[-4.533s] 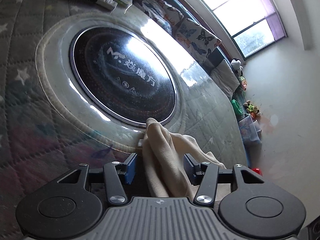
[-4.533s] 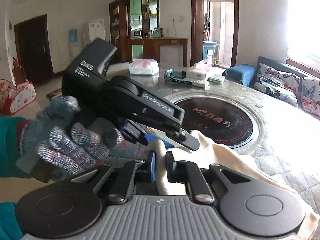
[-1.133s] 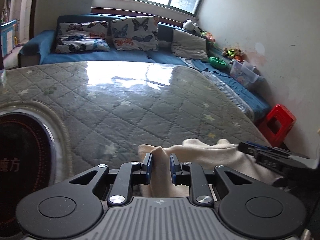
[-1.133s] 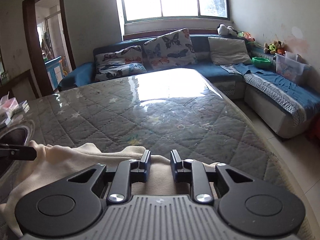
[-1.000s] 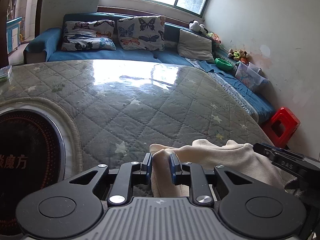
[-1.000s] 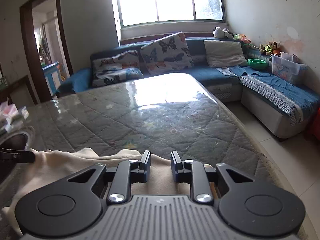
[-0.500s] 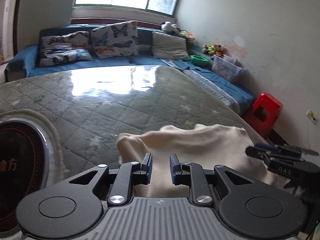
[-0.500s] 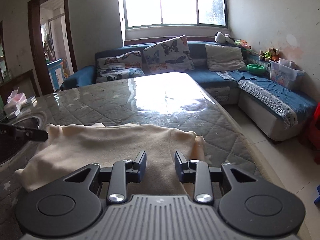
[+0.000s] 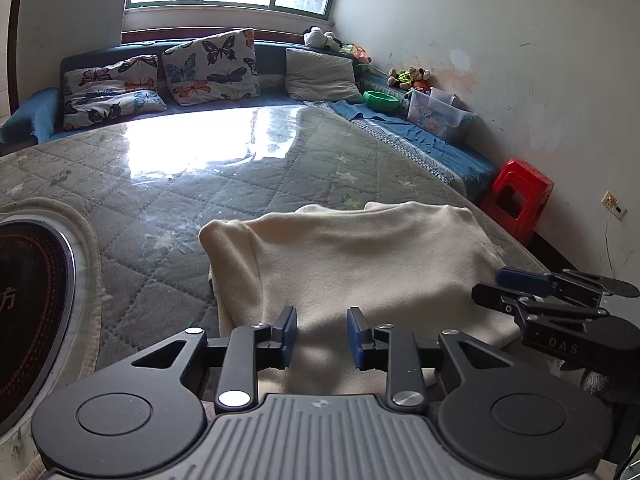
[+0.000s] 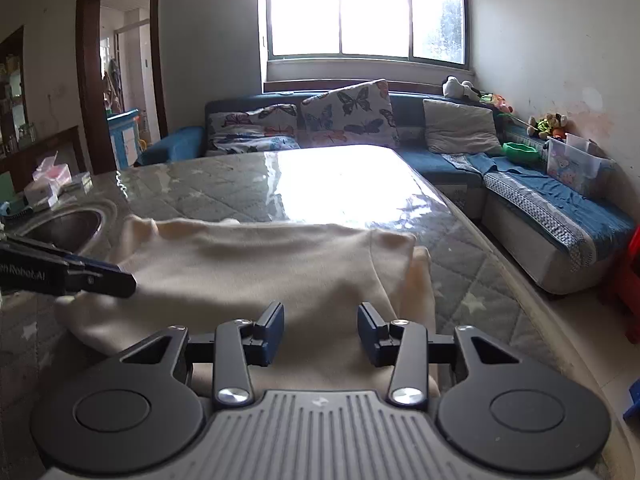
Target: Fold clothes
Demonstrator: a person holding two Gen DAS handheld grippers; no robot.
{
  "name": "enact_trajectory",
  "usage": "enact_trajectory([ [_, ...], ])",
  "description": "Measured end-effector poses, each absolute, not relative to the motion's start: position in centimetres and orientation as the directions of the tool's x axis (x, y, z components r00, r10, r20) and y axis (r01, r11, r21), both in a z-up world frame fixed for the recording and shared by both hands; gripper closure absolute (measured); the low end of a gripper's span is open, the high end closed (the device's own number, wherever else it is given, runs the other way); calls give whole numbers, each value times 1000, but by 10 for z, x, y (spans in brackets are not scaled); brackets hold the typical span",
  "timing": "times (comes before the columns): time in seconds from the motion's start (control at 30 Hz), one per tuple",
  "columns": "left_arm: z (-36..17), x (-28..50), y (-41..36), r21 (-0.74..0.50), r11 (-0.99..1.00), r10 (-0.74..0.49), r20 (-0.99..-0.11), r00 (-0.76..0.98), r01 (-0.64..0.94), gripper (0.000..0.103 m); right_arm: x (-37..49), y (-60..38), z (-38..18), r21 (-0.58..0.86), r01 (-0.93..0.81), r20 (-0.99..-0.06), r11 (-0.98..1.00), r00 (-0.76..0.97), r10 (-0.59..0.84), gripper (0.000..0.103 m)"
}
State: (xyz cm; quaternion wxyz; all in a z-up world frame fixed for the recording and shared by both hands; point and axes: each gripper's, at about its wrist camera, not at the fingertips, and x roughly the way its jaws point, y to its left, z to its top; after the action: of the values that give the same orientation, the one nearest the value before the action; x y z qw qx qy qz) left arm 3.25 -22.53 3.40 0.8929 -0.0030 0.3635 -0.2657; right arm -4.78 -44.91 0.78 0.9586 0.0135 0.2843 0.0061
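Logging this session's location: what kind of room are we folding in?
Most likely a home living room. A blue corner sofa with butterfly cushions runs under the window, soft toys sit along the wall, and the cream garment lies on a quilt-covered table.

The near edge of the cream garment disappears beneath the left tool, so how it ends there cannot be seen. In the right wrist view, the right tool likewise covers the garment's closest part. The dark round inset in the desk is cut off at the left wrist picture's left edge, its printed characters only partly visible. Small boxes at the desk's far left are too blurred to identify. The red stool is clipped by the picture's right edge.
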Motion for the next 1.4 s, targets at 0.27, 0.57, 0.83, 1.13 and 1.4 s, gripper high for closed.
enact_trajectory([
  [0.27, 36, 7, -223, -135, 854, -467, -622, 628, 502, 64, -70, -444, 2, 11, -3, -558, 1000, 830, 9, 58],
  [0.57, 31, -9, -225, -77, 857, -442, -617, 651, 509, 63, -89, -444, 1, 20, 20, -560, 1000, 829, -6, 53],
  [0.83, 35, -18, -216, -103, 875, -422, -641, 641, 473, 46, -97, -437, 1, 21, 25, -561, 999, 828, -9, 30],
  [1.13, 28, -30, -208, -101, 898, -377, -676, 633, 428, 16, -105, -431, 2, 32, 33, -567, 999, 823, -9, 12],
  [1.4, 25, -43, -199, -105, 911, -360, -675, 644, 399, 1, -110, -427, -2, 29, 55, -581, 998, 813, -28, 0],
])
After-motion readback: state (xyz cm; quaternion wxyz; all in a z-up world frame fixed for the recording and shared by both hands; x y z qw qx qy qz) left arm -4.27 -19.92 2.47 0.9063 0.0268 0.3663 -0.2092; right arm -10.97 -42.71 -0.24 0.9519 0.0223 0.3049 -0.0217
